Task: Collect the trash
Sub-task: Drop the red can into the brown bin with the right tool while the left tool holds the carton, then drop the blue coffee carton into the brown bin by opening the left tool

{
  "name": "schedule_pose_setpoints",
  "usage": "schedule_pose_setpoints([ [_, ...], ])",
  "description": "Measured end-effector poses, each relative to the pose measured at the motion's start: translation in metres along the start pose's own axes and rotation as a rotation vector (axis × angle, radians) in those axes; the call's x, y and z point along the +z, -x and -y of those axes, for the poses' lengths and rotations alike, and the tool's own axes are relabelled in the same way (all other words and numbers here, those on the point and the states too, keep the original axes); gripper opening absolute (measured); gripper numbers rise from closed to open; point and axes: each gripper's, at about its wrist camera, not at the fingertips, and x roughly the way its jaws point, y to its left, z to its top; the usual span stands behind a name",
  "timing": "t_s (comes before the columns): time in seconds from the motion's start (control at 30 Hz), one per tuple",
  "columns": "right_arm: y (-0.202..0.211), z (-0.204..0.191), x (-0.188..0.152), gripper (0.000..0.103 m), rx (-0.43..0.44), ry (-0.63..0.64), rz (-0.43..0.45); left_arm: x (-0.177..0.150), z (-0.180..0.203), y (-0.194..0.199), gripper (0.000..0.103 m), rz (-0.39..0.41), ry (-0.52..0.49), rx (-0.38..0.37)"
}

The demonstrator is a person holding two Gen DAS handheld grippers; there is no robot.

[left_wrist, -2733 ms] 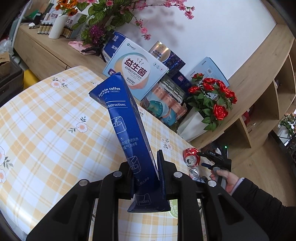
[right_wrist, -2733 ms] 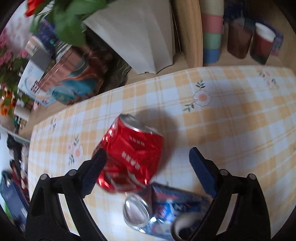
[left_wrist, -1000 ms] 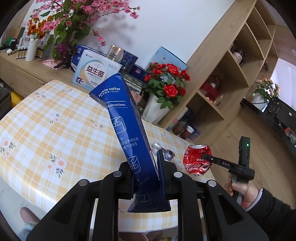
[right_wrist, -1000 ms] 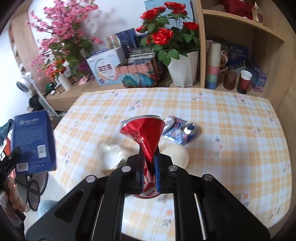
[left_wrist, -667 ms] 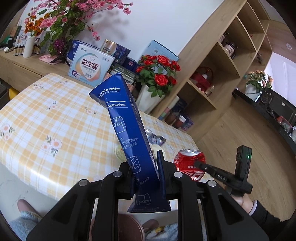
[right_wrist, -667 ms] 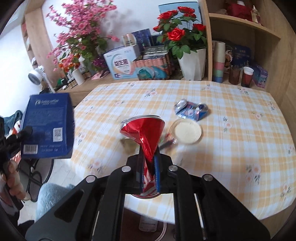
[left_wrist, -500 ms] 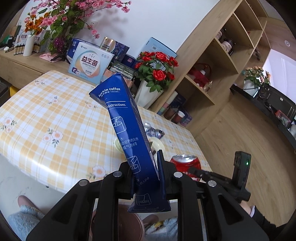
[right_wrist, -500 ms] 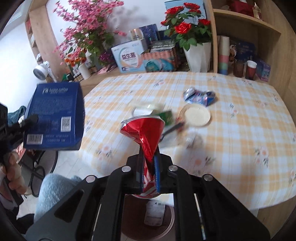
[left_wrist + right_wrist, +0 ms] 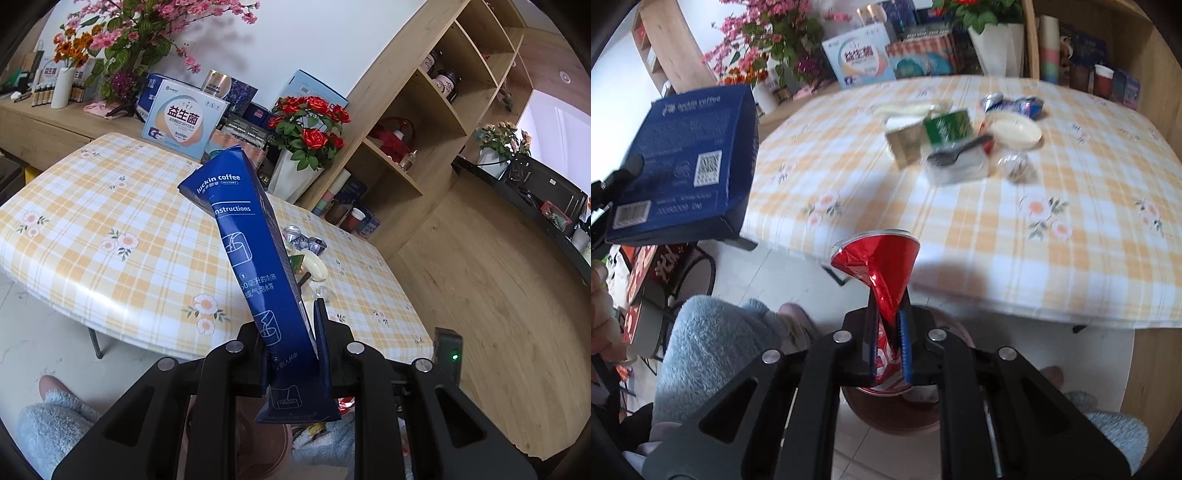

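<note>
two tools grip trash: left tool (image 9: 291, 343) clamps a blue coffee box (image 9: 251, 258), right tool (image 9: 888, 339) pinches a crushed red can (image 9: 879, 266), near the bench (image 9: 960, 206).

A home living or dining room here: a table (image 9: 110, 206) under a yellow checked floral cloth, and at twelve o'clock a wooden sideboard (image 9: 44, 125) with pink blossom sprays (image 9: 147, 26) and product boxes (image 9: 184, 118). At one o'clock, potted red roses (image 9: 310, 129); at two, open wooden shelving (image 9: 424, 122) holding jars, over wood flooring (image 9: 498, 295).
</note>
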Motion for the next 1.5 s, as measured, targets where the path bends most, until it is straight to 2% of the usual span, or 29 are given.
schedule_pose_setpoints([
  [0.07, -0.004, -0.003, -0.004, 0.019, 0.008, -0.003, -0.017, -0.004, -0.003, 0.004, 0.020, 0.001, 0.010, 0.000],
  [0.1, -0.005, -0.005, -0.006, 0.027, 0.017, -0.008, -0.021, -0.005, -0.004, 0.006, 0.020, 0.002, 0.012, 0.001],
  [0.13, -0.006, -0.006, -0.008, 0.031, 0.021, -0.009, -0.022, -0.006, -0.005, 0.007, 0.019, 0.002, 0.015, 0.001],
  [0.27, -0.002, -0.012, -0.009, 0.041, 0.021, 0.006, 0.005, -0.008, -0.005, 0.008, 0.020, -0.001, 0.015, -0.001],
  [0.37, 0.007, -0.007, -0.004, 0.074, 0.002, -0.007, 0.053, -0.009, -0.002, 0.005, 0.020, -0.011, 0.005, -0.002],
  [0.5, 0.025, 0.002, 0.001, 0.093, -0.072, -0.034, 0.142, -0.012, 0.002, 0.000, 0.019, -0.030, 0.001, -0.011],
  [0.67, 0.042, 0.016, 0.003, 0.097, -0.157, -0.080, 0.233, -0.019, 0.008, -0.009, 0.020, -0.057, -0.015, -0.019],
  [0.9, 0.060, 0.034, 0.000, 0.097, -0.198, -0.140, 0.323, -0.032, 0.019, -0.023, 0.020, -0.098, -0.041, -0.025],
  [1.27, 0.071, 0.047, -0.006, 0.097, -0.266, -0.149, 0.387, -0.049, 0.024, -0.044, 0.020, -0.197, -0.063, -0.024],
  [1.5, 0.072, 0.048, -0.007, 0.097, -0.314, -0.129, 0.403, -0.056, 0.027, -0.054, 0.020, -0.232, -0.064, -0.035],
])
